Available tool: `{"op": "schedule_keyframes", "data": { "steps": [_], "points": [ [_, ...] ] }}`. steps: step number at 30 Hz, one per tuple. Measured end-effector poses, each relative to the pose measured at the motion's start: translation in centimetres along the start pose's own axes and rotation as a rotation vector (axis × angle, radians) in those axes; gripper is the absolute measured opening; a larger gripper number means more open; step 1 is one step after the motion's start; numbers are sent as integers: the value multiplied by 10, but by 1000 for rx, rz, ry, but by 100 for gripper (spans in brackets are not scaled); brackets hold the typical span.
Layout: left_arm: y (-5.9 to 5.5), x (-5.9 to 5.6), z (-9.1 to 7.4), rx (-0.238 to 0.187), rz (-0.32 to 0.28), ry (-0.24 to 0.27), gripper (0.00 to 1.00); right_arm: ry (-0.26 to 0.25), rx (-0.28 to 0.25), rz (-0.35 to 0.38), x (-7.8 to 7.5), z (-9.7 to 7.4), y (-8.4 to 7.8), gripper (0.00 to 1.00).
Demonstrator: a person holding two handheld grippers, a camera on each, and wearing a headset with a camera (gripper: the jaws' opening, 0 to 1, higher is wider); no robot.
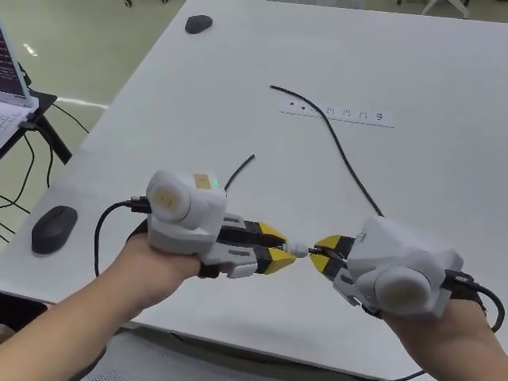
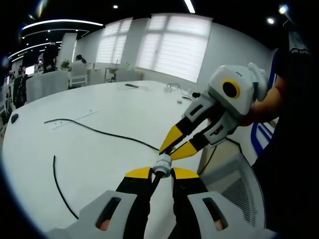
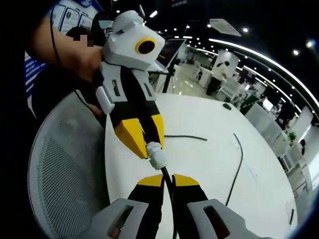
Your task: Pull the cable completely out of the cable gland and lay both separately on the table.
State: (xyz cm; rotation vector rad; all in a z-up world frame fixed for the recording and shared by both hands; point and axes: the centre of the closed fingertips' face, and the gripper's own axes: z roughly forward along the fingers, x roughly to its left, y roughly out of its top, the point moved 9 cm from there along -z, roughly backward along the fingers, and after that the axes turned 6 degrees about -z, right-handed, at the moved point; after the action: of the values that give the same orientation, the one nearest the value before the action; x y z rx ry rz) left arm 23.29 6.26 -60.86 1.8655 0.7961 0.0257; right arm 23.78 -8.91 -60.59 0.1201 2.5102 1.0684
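Note:
A small white cable gland (image 1: 298,249) hangs just above the near edge of the white table (image 1: 429,63), between my two grippers. My left gripper (image 1: 287,252) is shut on the gland (image 2: 162,164), which sits at its yellow tips (image 2: 162,173). My right gripper (image 1: 317,252) faces it tip to tip, shut on the black cable (image 3: 168,186) right behind the gland (image 3: 157,155). A long black cable (image 1: 341,155) trails from behind the right gripper across the table. A shorter black length (image 1: 238,171) shows behind the left gripper.
A white power strip (image 1: 337,113) lies mid-table under the long cable. One dark mouse (image 1: 54,228) sits near the left edge, another (image 1: 198,24) at the far end. A laptop (image 1: 8,79) stands off to the left. A grey mesh chair (image 3: 65,169) is below the table edge.

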Motion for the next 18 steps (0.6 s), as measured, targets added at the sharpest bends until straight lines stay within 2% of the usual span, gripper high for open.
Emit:
{"op": "schedule_keyframes", "data": {
  "steps": [7,16,18],
  "points": [
    [3,3,-1,-20,0,9,15,-31,5,26,-7,-1,-5,0],
    [4,5,0,-26,-6,14,15,-56,20,171,-18,0,-26,0],
    [4,5,0,-26,-9,14,15,-60,25,180,-20,1,-31,0]
  ]
}}
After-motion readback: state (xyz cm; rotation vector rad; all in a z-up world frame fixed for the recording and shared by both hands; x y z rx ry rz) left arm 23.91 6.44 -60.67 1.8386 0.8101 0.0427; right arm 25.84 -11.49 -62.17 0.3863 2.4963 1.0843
